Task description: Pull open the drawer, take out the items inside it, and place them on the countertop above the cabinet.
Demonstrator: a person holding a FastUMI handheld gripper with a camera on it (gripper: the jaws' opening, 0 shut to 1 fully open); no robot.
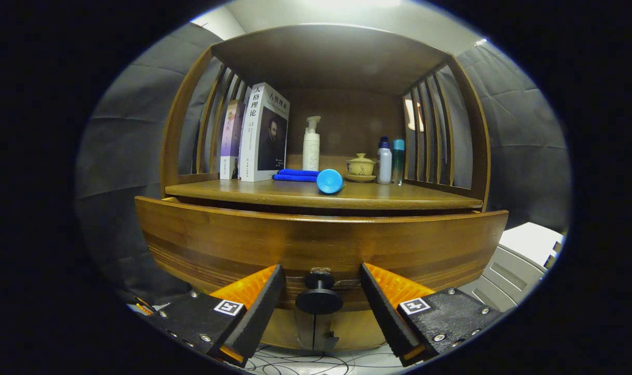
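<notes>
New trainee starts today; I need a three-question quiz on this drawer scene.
1. True or false: the tool is shut on the knob.
2. What lies just left of the blue cup on the countertop? A) blue cloth B) spoon C) phone
3. Fill in: the books stand ___ of the pump bottle.

Key: 1 false, its fingers stand apart either side of the knob; 2 A, blue cloth; 3 left.

The tongs (pixel 320 281) carry ribbed inner pads, screw-studded black mounts and a square coded marker each.
</notes>
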